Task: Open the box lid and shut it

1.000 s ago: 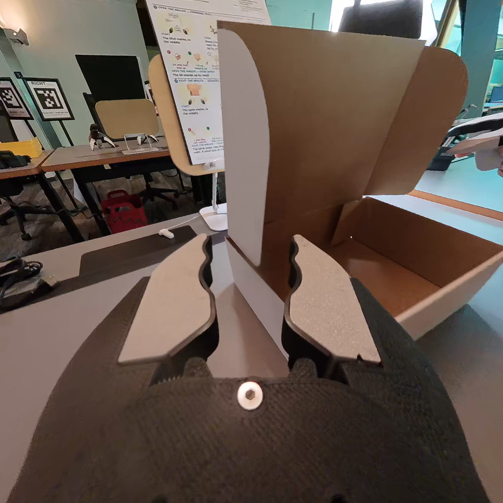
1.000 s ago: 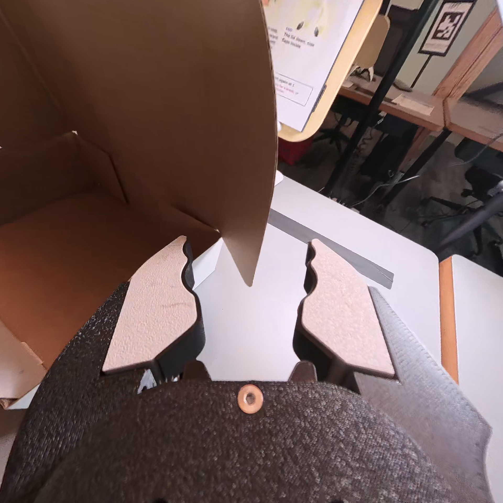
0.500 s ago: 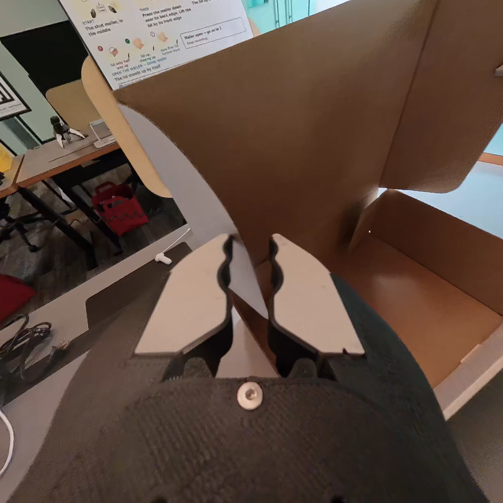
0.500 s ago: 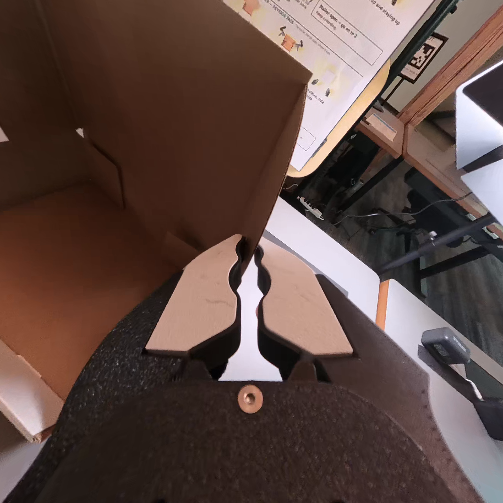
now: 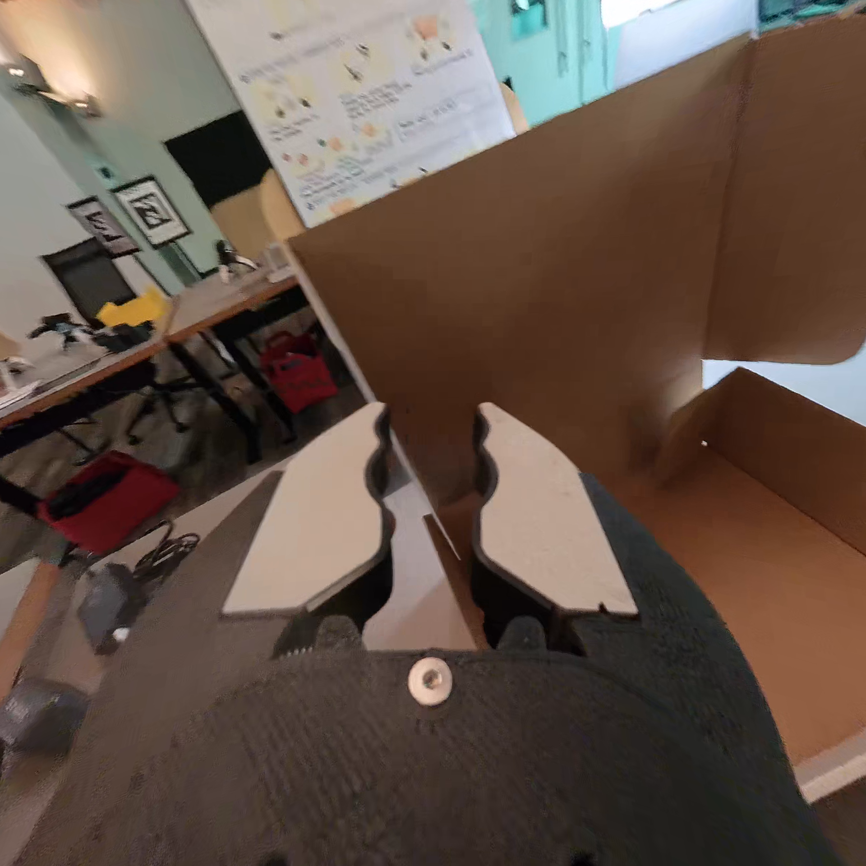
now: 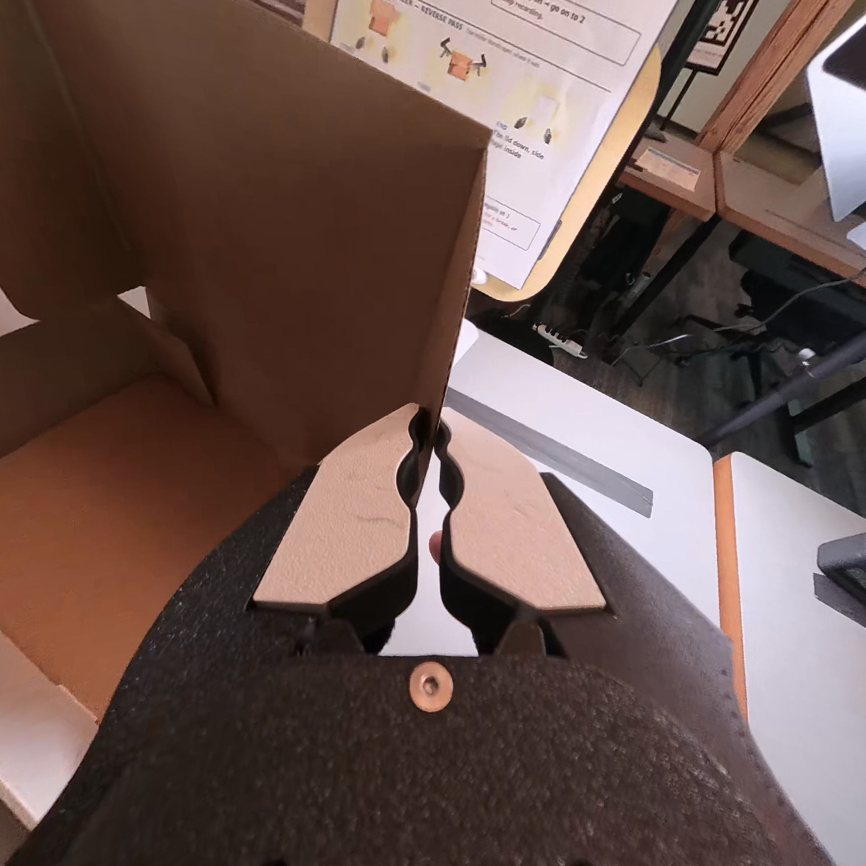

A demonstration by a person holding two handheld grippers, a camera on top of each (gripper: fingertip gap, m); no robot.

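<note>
Two grippers work one cardboard box (image 5: pixel 731 562) whose lid (image 5: pixel 539 290) stands raised ahead of both. Left gripper (image 5: pixel 430 414) has its two fingers spread astride the lid's left side flap (image 5: pixel 412 473); right gripper (image 6: pixel 429 417) pinches the right side flap's (image 6: pixel 461 290) edge. One instruction poster (image 5: pixel 365 103) stands behind.

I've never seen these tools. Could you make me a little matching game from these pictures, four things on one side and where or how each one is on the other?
Things:
1. left gripper
2. right gripper
3. box lid
4. red bag

States:
A. on the floor under a far table
B. shut on the lid's edge
C. standing upright, brown inside showing
D. fingers apart

Pairs: 1-D, 2-B, 3-C, 4-A
</note>
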